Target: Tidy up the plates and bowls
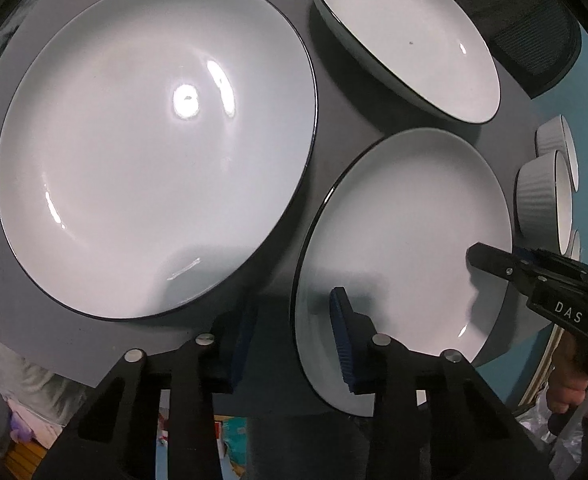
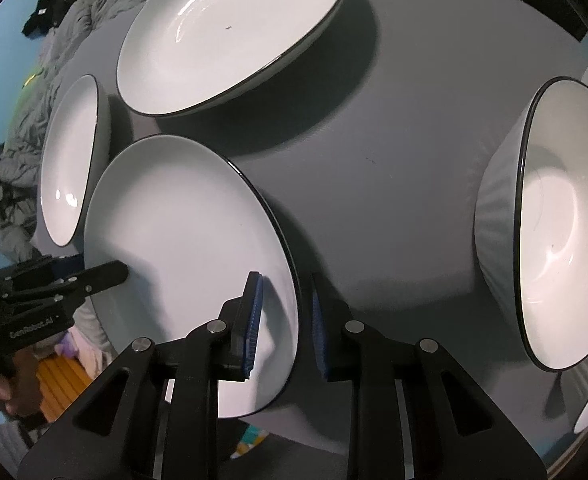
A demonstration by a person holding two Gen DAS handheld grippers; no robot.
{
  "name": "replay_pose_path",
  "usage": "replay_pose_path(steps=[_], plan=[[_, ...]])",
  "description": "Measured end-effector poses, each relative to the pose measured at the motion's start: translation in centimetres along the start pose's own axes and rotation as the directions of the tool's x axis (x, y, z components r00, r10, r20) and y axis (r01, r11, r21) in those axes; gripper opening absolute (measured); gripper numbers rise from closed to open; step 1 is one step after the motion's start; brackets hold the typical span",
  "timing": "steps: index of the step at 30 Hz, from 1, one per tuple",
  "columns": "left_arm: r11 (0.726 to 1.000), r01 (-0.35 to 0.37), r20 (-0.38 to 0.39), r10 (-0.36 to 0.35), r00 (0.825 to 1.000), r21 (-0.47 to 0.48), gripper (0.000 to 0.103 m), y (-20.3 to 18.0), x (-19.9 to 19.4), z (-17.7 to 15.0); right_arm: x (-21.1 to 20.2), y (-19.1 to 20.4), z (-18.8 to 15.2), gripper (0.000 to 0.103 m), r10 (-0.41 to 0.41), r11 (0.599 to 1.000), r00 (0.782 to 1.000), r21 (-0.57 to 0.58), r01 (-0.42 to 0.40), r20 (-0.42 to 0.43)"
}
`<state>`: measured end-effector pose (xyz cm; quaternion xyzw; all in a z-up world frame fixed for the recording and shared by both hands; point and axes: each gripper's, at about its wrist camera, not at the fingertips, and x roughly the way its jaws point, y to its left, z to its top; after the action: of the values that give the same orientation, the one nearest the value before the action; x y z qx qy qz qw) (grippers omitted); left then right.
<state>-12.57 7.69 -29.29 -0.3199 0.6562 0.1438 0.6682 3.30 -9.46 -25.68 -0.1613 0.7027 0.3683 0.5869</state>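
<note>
Grey worktop [image 1: 334, 140] carries white dishes with dark rims. At the left lies the large plate [image 1: 153, 148], flat on the surface. Beside it, at the near edge, the middle plate [image 1: 406, 240] sits between both tools. The left gripper [image 1: 294, 344] has its fingers [image 1: 344, 340] released, one on each side of this plate's rim, and the right gripper [image 2: 283, 320] is spread in the same way over the opposite rim. Further back stands the deep plate [image 1: 410, 36]. At the far right are ribbed bowls [image 1: 542, 204].
</note>
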Motion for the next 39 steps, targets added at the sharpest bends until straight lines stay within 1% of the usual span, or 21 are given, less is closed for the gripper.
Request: replay_pose_path(steps=[1, 3, 4, 6, 10, 12, 15, 20, 21, 23, 24, 26, 33, 39], plan=[[1.000, 0.010, -0.002, -0.010, 1.000, -0.002, 0.031, 0.2, 0.0, 0.0, 0.1, 0.3, 0.1, 0.022, 0.001, 1.000, 1.000, 0.009, -0.001, -0.006], [1.000, 0.021, -0.007, -0.021, 1.000, -0.004, 0.028, -0.2, 0.1, 0.0, 1.1, 1.2, 0.6, 0.022, 0.005, 1.000, 1.000, 0.025, -0.004, -0.013], [1.000, 0.022, -0.007, -0.022, 1.000, 0.001, 0.026, -0.1, 0.1, 0.1, 1.2, 1.1, 0.8, 0.022, 0.008, 1.000, 1.000, 0.026, -0.008, -0.017], [1.000, 0.025, -0.008, -0.025, 1.000, 0.015, 0.025, 0.0, -0.1, -0.2, 1.5, 0.9, 0.9, 0.022, 0.014, 1.000, 1.000, 0.012, -0.014, -0.023], [0.999, 0.029, -0.020, -0.028, 0.999, 0.041, 0.025, -0.1, 0.2, -0.2, 1.9, 0.5, 1.1, 0.022, 0.042, 0.999, 0.998, 0.030, -0.041, -0.038], [0.998, 0.020, -0.018, -0.019, 1.000, 0.054, 0.025, -0.8, -0.4, -0.3, 2.1, 0.1, 1.3, 0.022, 0.055, 0.998, 0.998, 0.037, -0.054, -0.041], [0.998, 0.023, -0.021, -0.022, 1.000, 0.058, 0.025, -0.9, -0.4, -0.3, 2.0, -0.3, 1.4, 0.022, 0.066, 0.997, 0.997, 0.040, -0.065, -0.040], [0.998, 0.031, -0.030, -0.029, 0.999, 0.049, 0.025, -0.1, -0.7, -0.5, 1.9, -0.7, 1.5, 0.022, 0.059, 0.998, 0.997, 0.040, -0.058, -0.038], [0.999, 0.027, -0.032, -0.025, 0.999, 0.047, 0.025, -0.9, -0.2, 0.2, 1.8, -0.6, 1.5, 0.022, 0.053, 0.998, 0.998, 0.033, -0.052, -0.038], [0.998, 0.021, -0.037, -0.019, 0.999, 0.061, 0.026, -0.9, -0.4, 0.1, 1.8, -0.1, 1.4, 0.022, 0.030, 1.000, 0.999, 0.005, -0.030, -0.039], [0.998, 0.022, -0.036, -0.019, 0.999, 0.065, 0.026, -0.8, -0.4, 0.1, 1.8, 0.1, 1.4, 0.017, 0.024, 1.000, 0.999, -0.011, -0.025, -0.041], [0.999, 0.023, -0.031, -0.022, 0.999, 0.046, 0.026, -0.7, -0.4, 0.2, 1.8, 0.3, 1.4, 0.018, 0.024, 1.000, 0.999, -0.017, -0.025, -0.048], [0.999, 0.009, -0.058, -0.006, 0.998, 0.053, 0.025, -0.9, -0.3, 0.9, 1.8, -0.5, 1.3, 0.017, 0.039, 0.999, 0.998, 0.024, -0.038, -0.056], [0.997, 0.010, -0.055, -0.006, 0.998, 0.071, 0.025, -1.5, -1.5, 1.5, 0.2, -0.8, 1.2, 0.016, 0.062, 0.997, 0.997, 0.057, -0.059, -0.054]])
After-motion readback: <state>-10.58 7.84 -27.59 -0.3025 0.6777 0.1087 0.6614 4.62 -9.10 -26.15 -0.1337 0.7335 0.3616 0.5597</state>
